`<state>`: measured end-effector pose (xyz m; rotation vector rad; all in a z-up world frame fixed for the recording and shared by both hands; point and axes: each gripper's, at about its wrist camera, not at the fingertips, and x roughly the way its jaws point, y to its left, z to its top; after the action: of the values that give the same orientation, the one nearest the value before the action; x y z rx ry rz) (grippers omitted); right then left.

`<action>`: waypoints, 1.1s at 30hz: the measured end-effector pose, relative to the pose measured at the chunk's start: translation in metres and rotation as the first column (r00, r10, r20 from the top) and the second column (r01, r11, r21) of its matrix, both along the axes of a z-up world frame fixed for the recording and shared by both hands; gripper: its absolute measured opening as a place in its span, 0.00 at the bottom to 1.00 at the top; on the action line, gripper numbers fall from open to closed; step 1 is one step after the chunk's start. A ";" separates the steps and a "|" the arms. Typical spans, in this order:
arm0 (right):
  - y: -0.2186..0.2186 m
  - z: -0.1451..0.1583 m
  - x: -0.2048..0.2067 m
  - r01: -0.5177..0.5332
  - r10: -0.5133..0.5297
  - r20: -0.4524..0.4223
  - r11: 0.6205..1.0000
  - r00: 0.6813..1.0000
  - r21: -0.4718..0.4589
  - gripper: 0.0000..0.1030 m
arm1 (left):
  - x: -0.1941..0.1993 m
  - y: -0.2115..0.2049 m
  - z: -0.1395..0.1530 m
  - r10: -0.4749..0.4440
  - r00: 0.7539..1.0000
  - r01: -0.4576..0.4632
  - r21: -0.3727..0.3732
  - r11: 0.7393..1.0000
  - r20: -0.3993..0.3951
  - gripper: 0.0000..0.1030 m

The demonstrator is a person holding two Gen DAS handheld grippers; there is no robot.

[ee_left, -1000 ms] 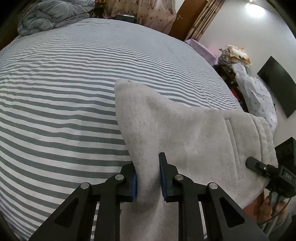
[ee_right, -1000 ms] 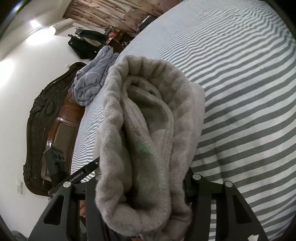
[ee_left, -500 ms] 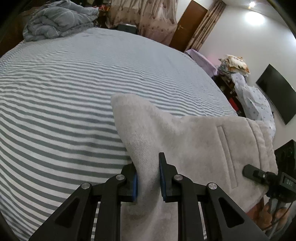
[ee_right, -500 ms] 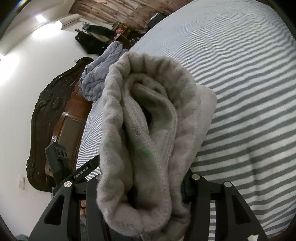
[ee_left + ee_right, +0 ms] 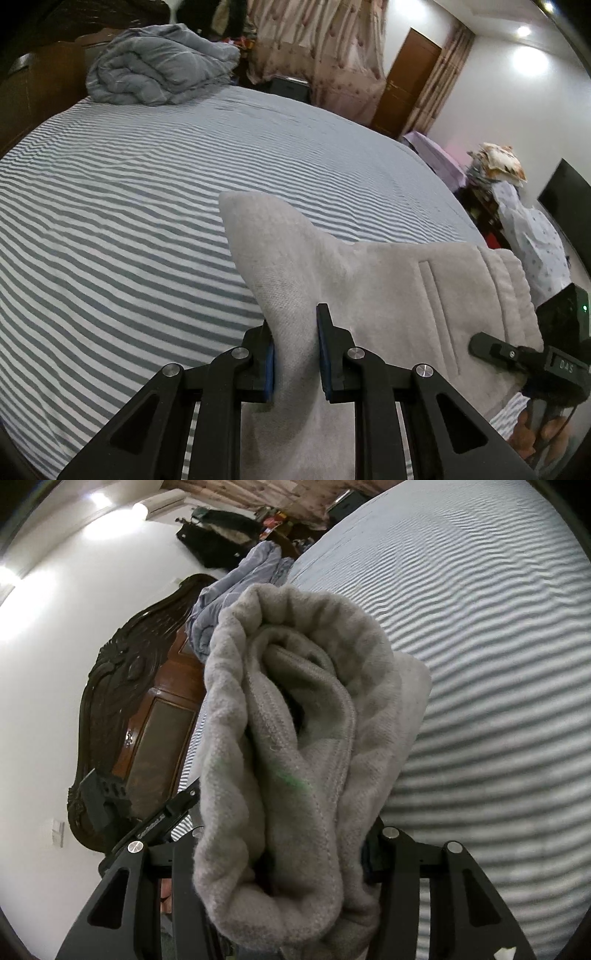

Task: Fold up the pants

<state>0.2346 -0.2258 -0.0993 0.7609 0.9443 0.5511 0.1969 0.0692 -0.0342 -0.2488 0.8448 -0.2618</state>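
Now the grey fleece pants [image 5: 369,295] have been lifted higher off the striped bed [image 5: 147,221], clenched in the left claw [image 5: 295,354] and right claw [image 5: 280,849], ready for folding over.

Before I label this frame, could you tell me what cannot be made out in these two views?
- Right gripper pads: right wrist view, buried under the bunched waistband of the grey pants.
- Pant legs: both views, cut off by the bottom edge.
- Left gripper pad faces: left wrist view, covered by pinched cloth.
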 end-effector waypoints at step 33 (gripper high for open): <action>0.039 -0.066 -0.001 0.073 -0.097 -0.037 0.907 0.995 -0.416 0.85 | 0.009 0.020 -0.090 0.084 0.995 -0.066 0.259 0.964 -0.057 0.60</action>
<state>0.2333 -0.1872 -0.1652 0.4318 1.0326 0.2381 0.2058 0.0892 -0.1242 -0.0467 0.9248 -0.0709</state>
